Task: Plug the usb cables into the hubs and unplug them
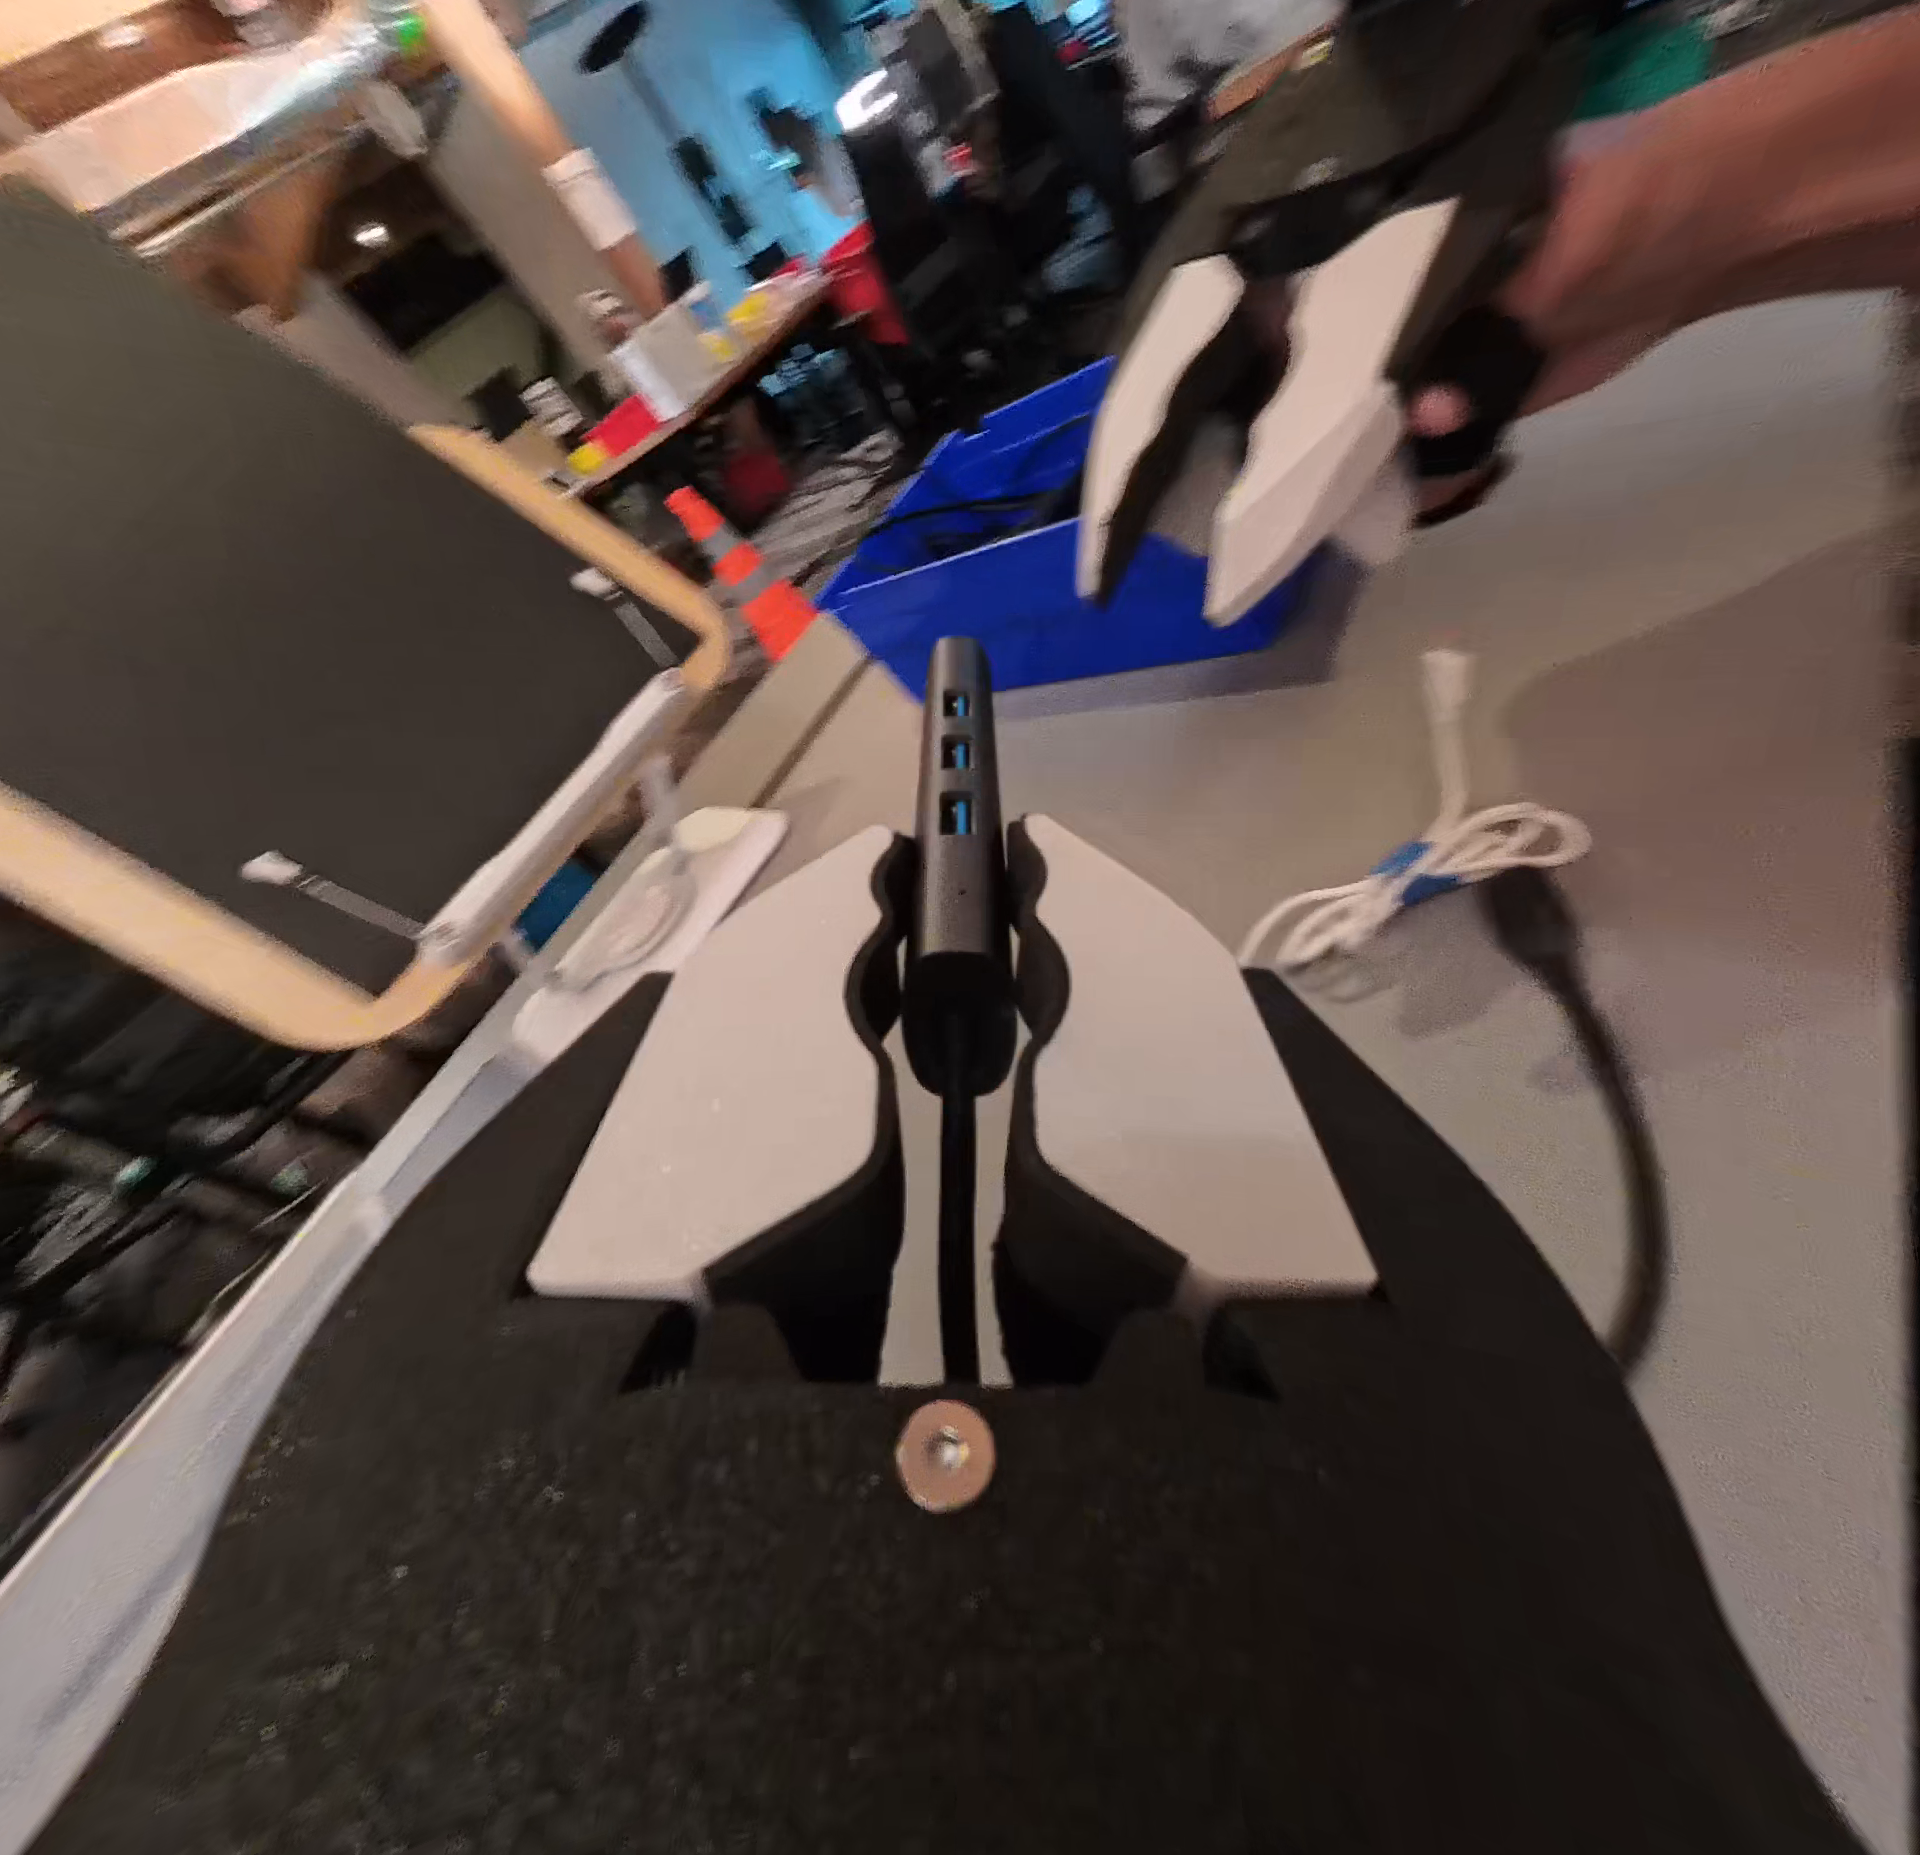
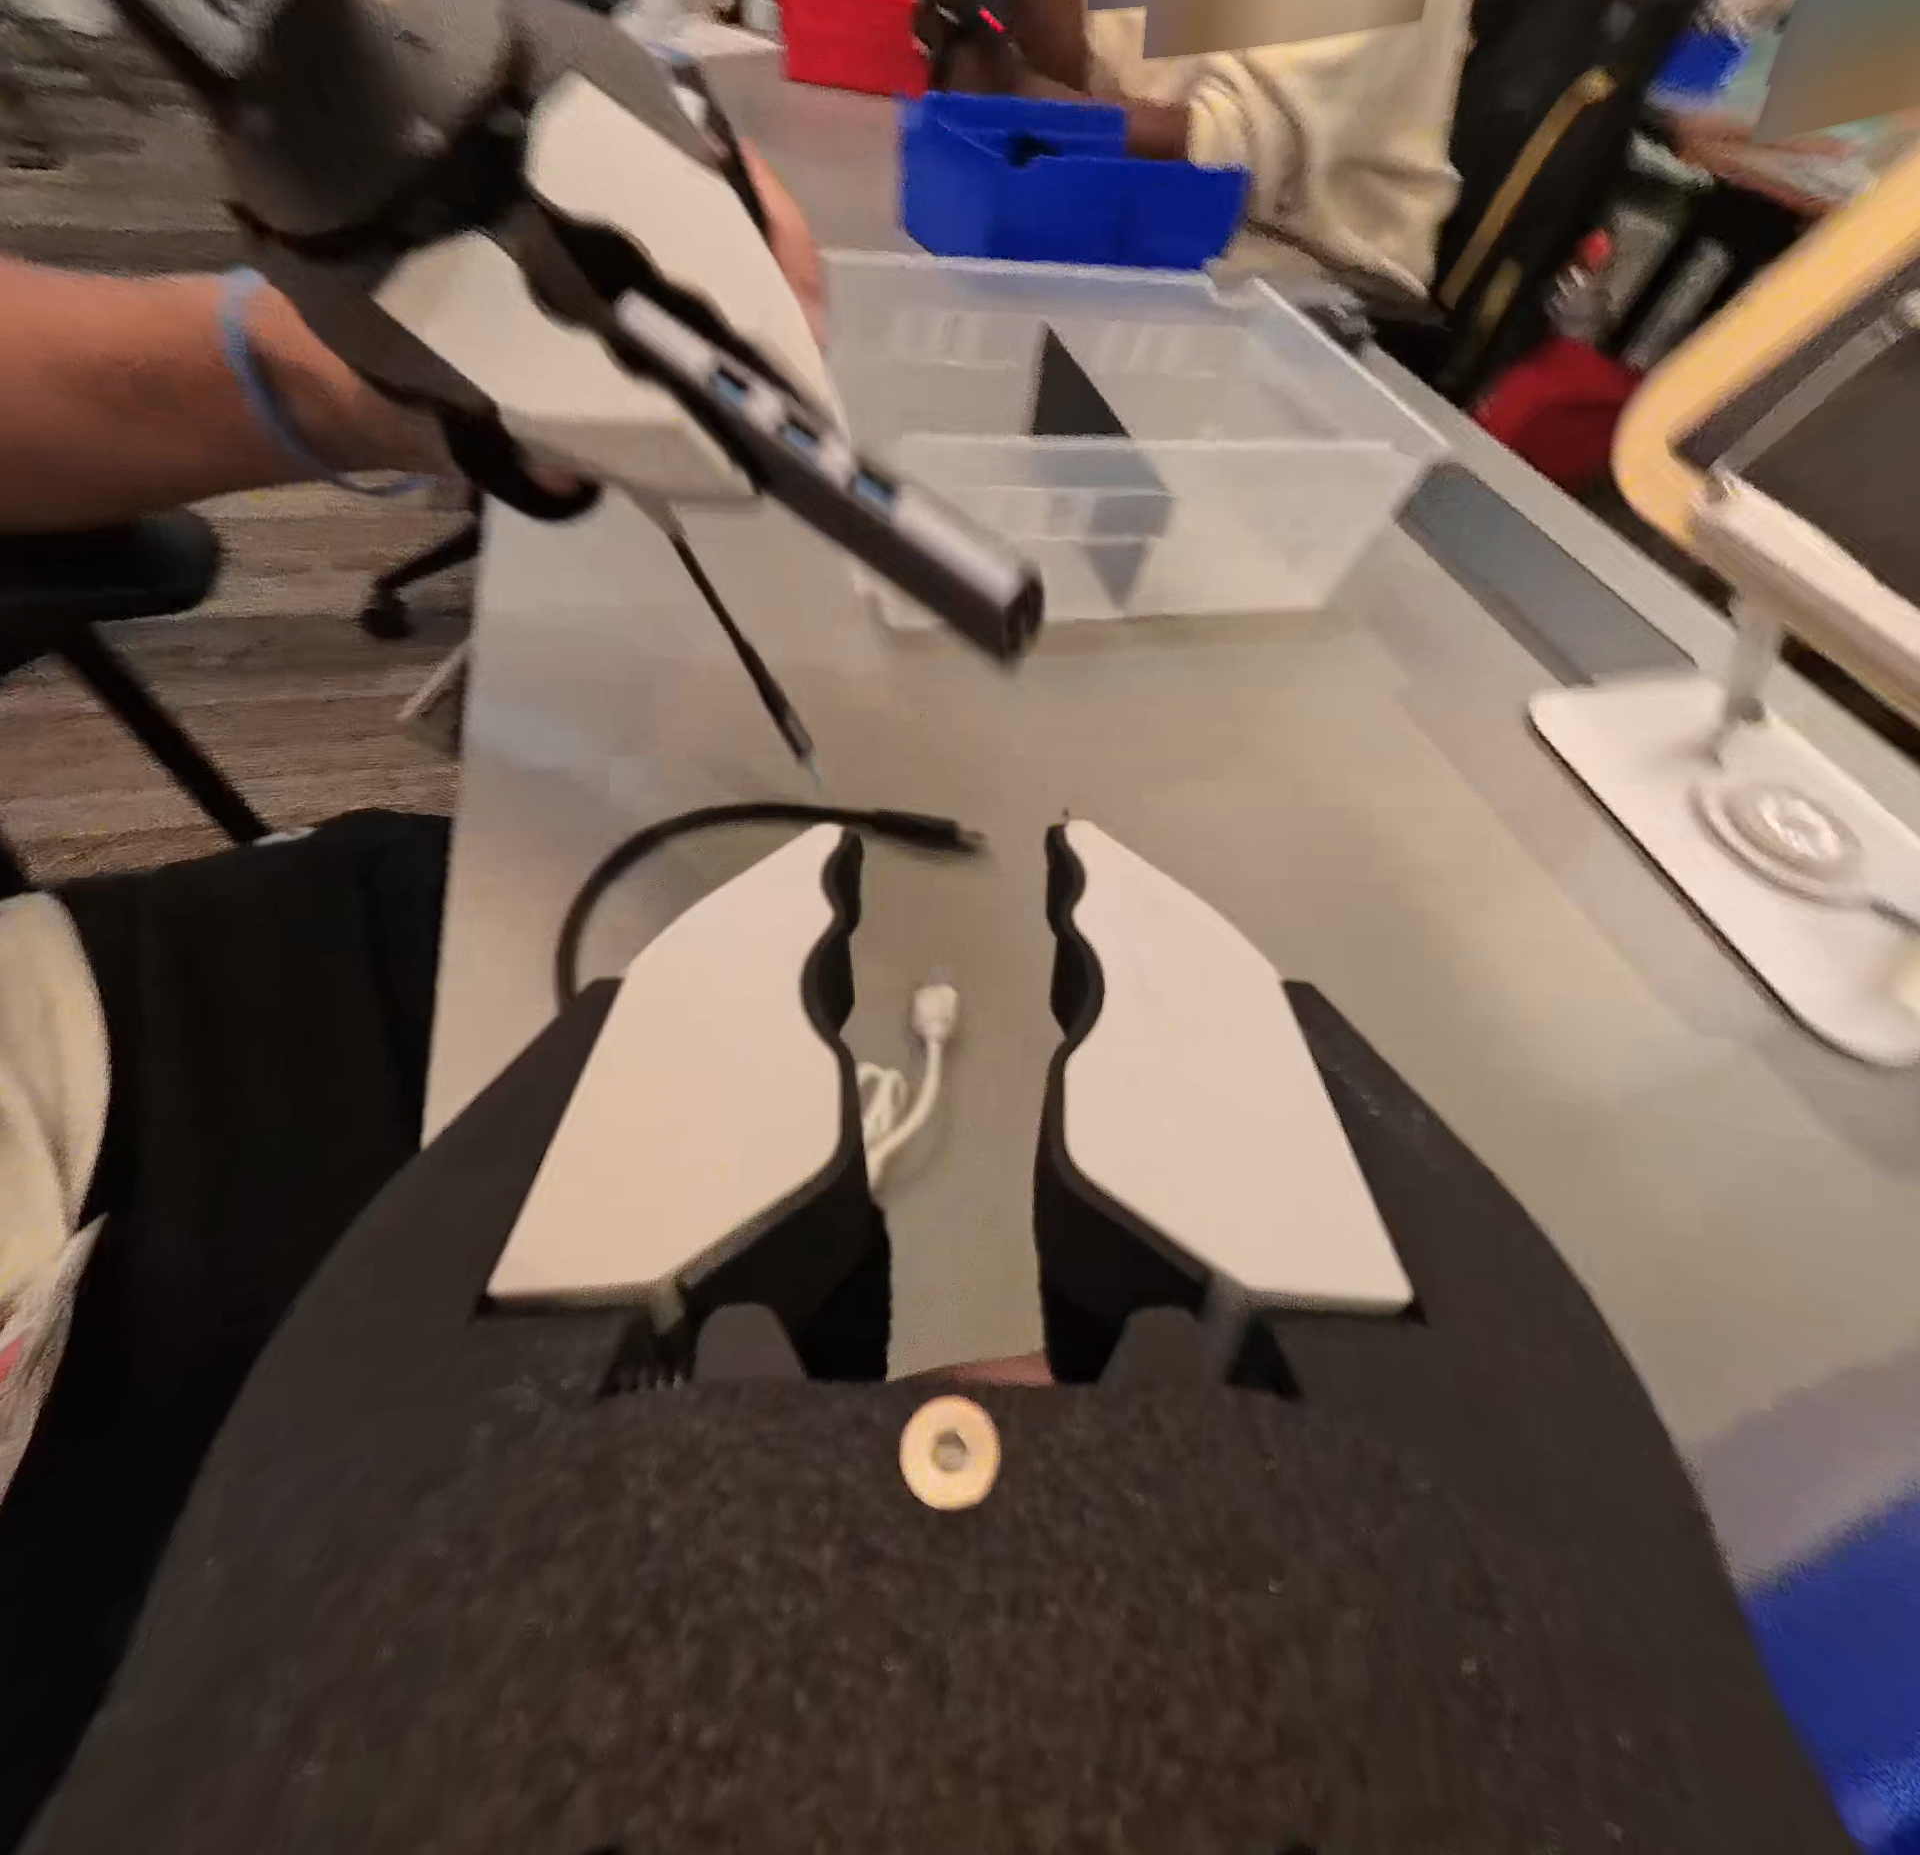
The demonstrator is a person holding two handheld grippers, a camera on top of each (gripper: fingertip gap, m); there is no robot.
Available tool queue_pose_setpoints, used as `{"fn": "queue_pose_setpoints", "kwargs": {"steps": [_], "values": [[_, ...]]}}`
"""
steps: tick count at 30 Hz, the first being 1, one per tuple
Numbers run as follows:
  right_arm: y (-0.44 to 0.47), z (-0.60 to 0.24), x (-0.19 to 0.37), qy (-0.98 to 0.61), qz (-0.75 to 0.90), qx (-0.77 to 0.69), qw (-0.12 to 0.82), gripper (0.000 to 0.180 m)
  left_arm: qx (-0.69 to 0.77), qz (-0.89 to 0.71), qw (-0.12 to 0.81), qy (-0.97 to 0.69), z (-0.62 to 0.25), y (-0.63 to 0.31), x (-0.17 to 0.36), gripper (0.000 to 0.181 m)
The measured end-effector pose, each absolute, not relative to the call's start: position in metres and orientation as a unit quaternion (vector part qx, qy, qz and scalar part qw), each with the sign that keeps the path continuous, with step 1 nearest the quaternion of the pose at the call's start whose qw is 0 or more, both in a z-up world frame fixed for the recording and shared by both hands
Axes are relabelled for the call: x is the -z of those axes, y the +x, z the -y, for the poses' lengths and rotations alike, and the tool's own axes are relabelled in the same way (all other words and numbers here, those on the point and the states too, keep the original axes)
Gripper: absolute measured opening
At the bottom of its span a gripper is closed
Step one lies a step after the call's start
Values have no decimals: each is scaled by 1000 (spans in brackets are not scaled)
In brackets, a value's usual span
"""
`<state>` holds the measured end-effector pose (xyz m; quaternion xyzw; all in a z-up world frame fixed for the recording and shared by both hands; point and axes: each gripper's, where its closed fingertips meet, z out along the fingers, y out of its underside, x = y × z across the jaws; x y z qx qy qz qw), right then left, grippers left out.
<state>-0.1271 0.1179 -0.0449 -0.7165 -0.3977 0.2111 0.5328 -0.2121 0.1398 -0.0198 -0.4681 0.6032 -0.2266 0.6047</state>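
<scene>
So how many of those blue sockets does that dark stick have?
3 show, in a row along one face of the dark hub that the left tool is shut on: far, middle, nearest. Other faces are hidden, so there may be more.

Hub's (image 1: 954,849) rear behind gripper (image 1: 954,839) fingers; background motion-blurred.

Even, soft indoor light is seen, with faint shadows cast on the table (image 1: 1714,1026). Motion blur smears the far tongs (image 1: 1174,590) and background; edges are bowed by wide-angle distortion.
</scene>
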Motion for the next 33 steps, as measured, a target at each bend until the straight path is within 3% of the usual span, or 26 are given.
{"fn": "queue_pose_setpoints", "kwargs": {"steps": [4, 9, 11, 14, 16, 20, 27, 33], "values": [[-118, -123, 84, -789, 353, -170, 474, 37, 171, -552, 626, -524, -169, -231, 27, 17], [-127, -128, 140, -824, 345, -142, 427, 24, 172, -525, 631, -545, -170, -232, 61, 17], [-125, -132, 129, -821, 379, -92, 418, 21, 143, -549, 625, -537, -172, -228, 73, 17], [-118, -135, 69, -769, 447, 19, 457, 18, 156, -550, 620, -538, -173, -221, 78, 17], [-125, -135, 54, -763, 452, -47, 460, 18, 172, -545, 617, -541, -171, -217, 79, 17], [-122, -151, 114, -807, 421, -120, 395, 27, 169, -550, 618, -535, -167, -214, 82, 17], [-142, -137, 160, -834, 453, -18, 314, 26, 144, -561, 622, -527, -167, -219, 87, 17], [-125, -143, 182, -874, 387, -84, 283, 24, 136, -566, 621, -524, -168, -223, 90, 17]]}}
